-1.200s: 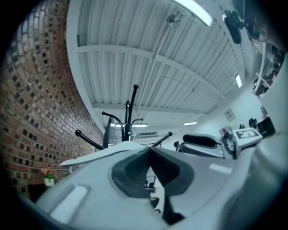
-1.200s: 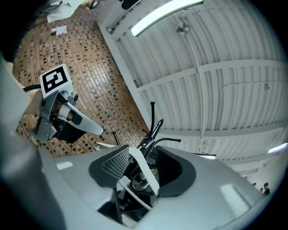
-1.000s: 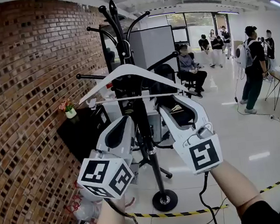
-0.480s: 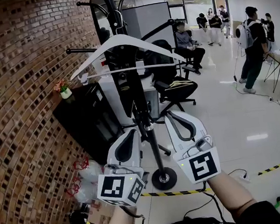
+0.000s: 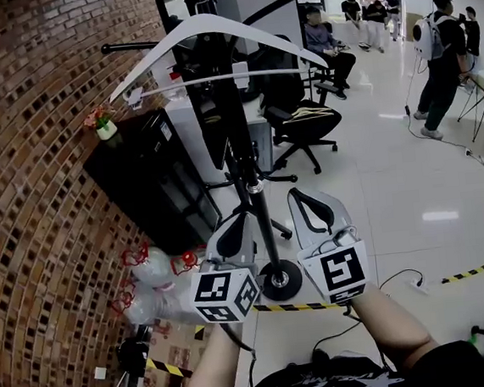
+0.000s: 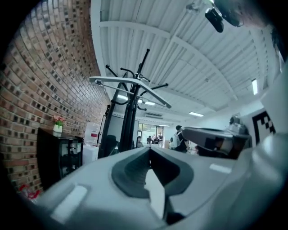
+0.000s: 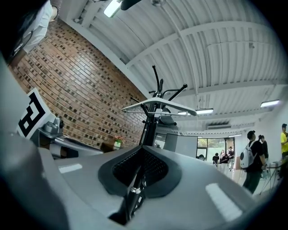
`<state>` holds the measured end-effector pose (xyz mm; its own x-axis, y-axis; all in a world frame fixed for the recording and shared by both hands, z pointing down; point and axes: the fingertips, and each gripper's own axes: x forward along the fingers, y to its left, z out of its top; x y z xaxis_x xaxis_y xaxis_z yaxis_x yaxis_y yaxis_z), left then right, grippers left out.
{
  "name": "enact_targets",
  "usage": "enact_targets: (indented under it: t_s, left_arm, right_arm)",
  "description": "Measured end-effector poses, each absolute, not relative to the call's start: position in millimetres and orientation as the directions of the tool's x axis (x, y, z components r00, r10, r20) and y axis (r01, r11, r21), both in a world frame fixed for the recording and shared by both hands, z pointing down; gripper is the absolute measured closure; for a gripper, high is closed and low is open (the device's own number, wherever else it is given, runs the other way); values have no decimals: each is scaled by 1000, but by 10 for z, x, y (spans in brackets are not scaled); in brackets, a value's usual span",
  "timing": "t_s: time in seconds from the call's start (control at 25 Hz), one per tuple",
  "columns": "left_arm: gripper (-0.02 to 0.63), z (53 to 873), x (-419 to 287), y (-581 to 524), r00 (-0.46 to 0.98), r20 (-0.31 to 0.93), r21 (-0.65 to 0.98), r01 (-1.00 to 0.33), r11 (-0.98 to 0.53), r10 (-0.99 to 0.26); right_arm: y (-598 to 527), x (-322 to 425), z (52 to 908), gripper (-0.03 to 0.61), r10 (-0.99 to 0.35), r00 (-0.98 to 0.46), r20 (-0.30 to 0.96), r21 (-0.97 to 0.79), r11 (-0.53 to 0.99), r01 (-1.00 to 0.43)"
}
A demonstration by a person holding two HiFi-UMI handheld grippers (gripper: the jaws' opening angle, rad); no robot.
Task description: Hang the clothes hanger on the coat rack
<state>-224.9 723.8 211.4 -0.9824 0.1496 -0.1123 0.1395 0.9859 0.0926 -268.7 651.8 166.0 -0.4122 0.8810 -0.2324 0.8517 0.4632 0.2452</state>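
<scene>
The white clothes hanger [image 5: 160,47] hangs from a hook of the black coat rack [image 5: 256,204], high in the head view. It also shows up high in the left gripper view, hanger [image 6: 130,82] on rack [image 6: 129,112], and in the right gripper view, hanger [image 7: 157,104]. Both grippers are far below it, on either side of the rack's pole near its round base [image 5: 280,280]. My left gripper [image 5: 236,220] is shut and holds nothing. My right gripper [image 5: 299,195] is shut and empty too, just right of the pole.
A brick wall runs along the left. A black cabinet [image 5: 152,184] with a small flower pot [image 5: 103,125] stands by it, an office chair [image 5: 304,127] behind the rack. Plastic bags [image 5: 152,278] lie at the wall's foot. Yellow-black tape [image 5: 479,269] crosses the floor. People stand at the back right.
Both grippers have dropped from just under the hanger's bar down to near the rack's base. The hanger stays on the rack.
</scene>
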Motion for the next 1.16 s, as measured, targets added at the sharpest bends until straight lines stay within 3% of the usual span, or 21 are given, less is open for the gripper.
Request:
enact_targets:
  t_s: [0.36, 1.16]
  left_arm:
    - [609, 2405, -2357, 7243, -984, -48, 82, 169, 982, 173]
    - [609, 2557, -2342, 7104, -985, -42, 87, 166, 982, 170]
  right_arm:
    - [6554, -2781, 2071, 572, 898, -426, -110, 235, 440, 867]
    - [6541, -2678, 2345, 572, 921, -386, -49, 204, 387, 899]
